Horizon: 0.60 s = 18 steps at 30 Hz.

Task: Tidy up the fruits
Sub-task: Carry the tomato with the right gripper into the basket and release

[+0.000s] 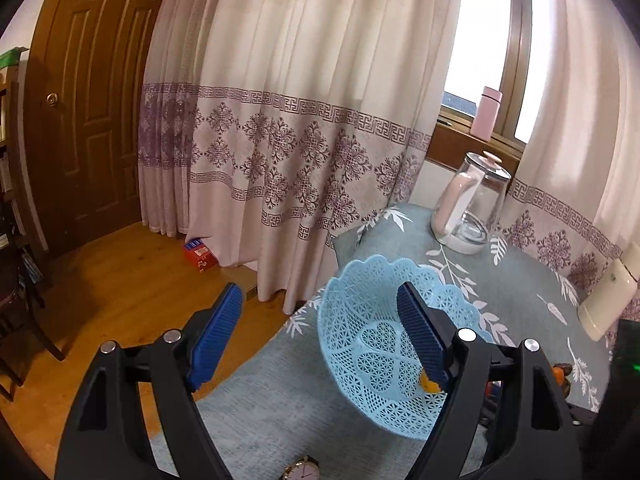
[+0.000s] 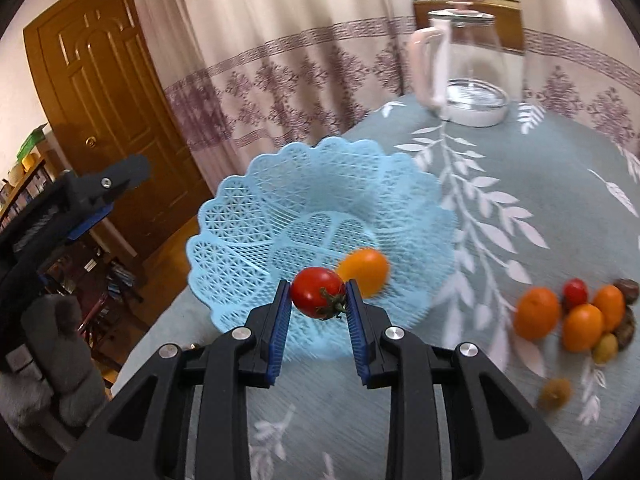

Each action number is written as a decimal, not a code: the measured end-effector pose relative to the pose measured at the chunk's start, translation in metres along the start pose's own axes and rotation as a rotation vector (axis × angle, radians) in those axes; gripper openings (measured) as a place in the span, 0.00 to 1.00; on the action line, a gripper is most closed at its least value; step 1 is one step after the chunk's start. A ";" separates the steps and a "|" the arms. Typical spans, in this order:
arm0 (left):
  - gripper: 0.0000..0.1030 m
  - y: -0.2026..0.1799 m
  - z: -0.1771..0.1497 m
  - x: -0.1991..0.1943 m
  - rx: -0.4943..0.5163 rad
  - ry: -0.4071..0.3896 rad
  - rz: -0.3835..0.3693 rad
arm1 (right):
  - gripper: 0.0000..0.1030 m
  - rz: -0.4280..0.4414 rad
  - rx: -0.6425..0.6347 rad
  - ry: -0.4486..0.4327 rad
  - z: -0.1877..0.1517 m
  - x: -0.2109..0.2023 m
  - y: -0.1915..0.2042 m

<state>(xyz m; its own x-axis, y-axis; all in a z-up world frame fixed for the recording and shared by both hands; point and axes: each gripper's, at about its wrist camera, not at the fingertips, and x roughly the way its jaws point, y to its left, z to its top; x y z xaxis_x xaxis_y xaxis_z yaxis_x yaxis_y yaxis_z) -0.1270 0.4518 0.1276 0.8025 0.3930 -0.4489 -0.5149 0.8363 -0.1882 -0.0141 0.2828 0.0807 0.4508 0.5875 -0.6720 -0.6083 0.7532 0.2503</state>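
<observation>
From the left wrist camera, the left gripper hangs with its blue-padded fingers spread wide and nothing between them, above the table's left edge where the grey leaf-print tablecloth drops toward the wooden floor. The light blue lattice basket sits on the cloth near that left edge, partly behind the gripper's right finger, and a sliver of an orange fruit shows inside it beside that finger. A glass kettle with a pink handle stands at the table's far edge by the patterned curtain, a pink bottle rests on the windowsill, and a wristwatch lies on the cloth at the near edge. From the right wrist camera, the right gripper pinches a red cherry tomato between its blue pads, stem toward the camera, over the near rim of the basket. An orange cherry tomato lies inside the basket just behind it. A cluster of loose fruit, orange, red, brown and greenish pieces, sits on the cloth toward the table's right side, well apart from the basket, with one blurred brownish piece nearer the front edge. The kettle stands at the far edge, and the left gripper shows off the table's left side.
</observation>
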 end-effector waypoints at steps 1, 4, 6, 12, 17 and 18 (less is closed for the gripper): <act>0.81 0.001 0.001 0.000 -0.005 0.000 0.001 | 0.28 0.003 0.000 0.003 0.002 0.003 0.002; 0.89 0.005 0.002 0.001 -0.020 0.003 0.001 | 0.29 0.017 0.007 0.007 0.005 0.009 0.008; 0.89 0.006 0.002 0.001 -0.025 0.004 0.003 | 0.35 0.020 0.015 0.008 0.004 0.010 0.009; 0.93 0.006 0.003 0.001 -0.039 -0.001 0.006 | 0.44 0.011 0.077 0.009 -0.009 0.007 -0.002; 0.97 0.001 0.002 0.000 -0.028 -0.009 0.003 | 0.46 0.006 0.114 -0.009 -0.018 -0.002 -0.009; 0.97 0.000 0.001 -0.001 -0.026 -0.012 0.004 | 0.47 0.003 0.116 -0.017 -0.020 -0.006 -0.009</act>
<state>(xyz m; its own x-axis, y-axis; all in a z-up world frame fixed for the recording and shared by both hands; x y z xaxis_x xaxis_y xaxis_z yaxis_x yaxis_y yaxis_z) -0.1271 0.4519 0.1294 0.8038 0.4009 -0.4395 -0.5255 0.8247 -0.2089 -0.0238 0.2665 0.0683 0.4611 0.5938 -0.6594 -0.5301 0.7802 0.3320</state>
